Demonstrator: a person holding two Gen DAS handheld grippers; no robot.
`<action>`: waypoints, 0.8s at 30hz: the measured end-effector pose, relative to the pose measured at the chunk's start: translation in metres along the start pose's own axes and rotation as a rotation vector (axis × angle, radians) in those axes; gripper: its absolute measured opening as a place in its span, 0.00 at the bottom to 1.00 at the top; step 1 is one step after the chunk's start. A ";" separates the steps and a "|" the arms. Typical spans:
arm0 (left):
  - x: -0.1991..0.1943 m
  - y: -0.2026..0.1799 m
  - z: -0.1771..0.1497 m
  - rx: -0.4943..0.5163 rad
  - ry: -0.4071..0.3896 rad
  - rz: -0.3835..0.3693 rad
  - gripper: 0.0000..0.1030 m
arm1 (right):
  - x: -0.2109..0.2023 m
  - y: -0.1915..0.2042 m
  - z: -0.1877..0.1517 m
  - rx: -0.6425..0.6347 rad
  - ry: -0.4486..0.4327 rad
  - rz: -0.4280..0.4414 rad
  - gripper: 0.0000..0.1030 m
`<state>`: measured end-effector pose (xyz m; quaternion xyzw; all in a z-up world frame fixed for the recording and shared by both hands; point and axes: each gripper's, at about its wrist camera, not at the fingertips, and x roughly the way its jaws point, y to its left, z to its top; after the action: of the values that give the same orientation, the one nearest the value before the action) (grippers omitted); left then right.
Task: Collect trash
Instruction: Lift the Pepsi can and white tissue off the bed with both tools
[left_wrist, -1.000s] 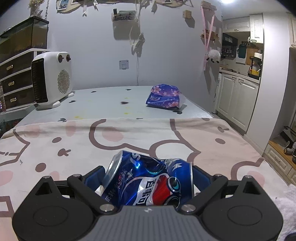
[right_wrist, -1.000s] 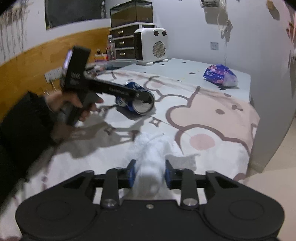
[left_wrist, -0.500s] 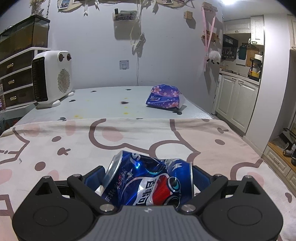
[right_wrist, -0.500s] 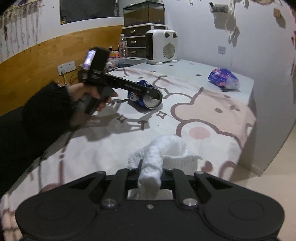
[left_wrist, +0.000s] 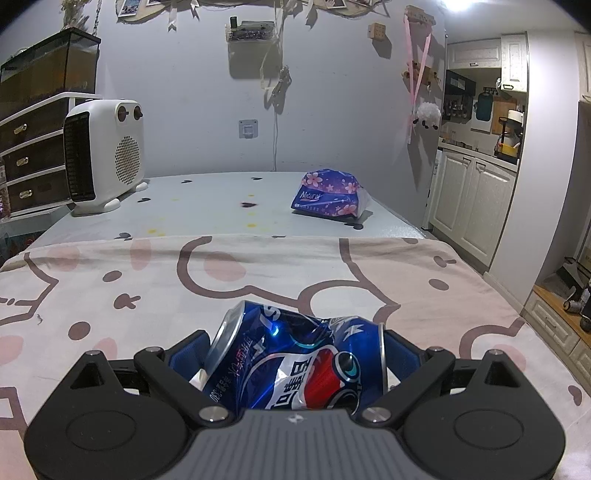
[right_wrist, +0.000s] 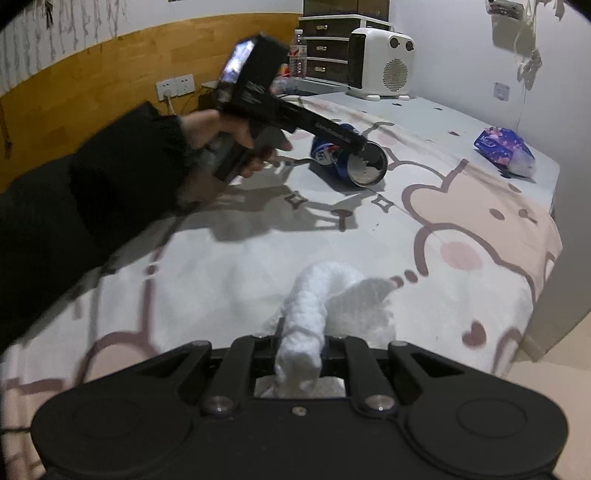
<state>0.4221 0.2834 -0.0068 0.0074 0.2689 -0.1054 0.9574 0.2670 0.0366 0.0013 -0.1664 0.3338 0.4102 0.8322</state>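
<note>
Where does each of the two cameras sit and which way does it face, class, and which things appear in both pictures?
Left wrist: sits on the left gripper, facing along the bed toward the far wall; only its fingers show, closed on the crushed blue can.
Right wrist: sits on the right gripper, facing across the bed; its fingers pinch the white tissue, and the person's sleeve and hand holding the left gripper show.
Shared: the can, the white heater, the purple tissue pack, the cartoon-print bedsheet.
</note>
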 end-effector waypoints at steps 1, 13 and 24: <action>0.000 0.000 0.000 -0.001 0.000 0.002 0.94 | 0.003 -0.001 0.000 -0.016 -0.014 -0.006 0.14; -0.010 -0.013 -0.003 -0.002 -0.001 0.042 0.92 | 0.007 -0.025 -0.018 -0.005 -0.098 -0.033 0.70; -0.066 -0.052 -0.030 -0.048 0.005 0.120 0.90 | -0.004 -0.025 -0.033 0.161 -0.162 0.059 0.15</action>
<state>0.3410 0.2482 0.0038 0.0007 0.2730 -0.0413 0.9611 0.2709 0.0005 -0.0198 -0.0551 0.3020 0.4186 0.8547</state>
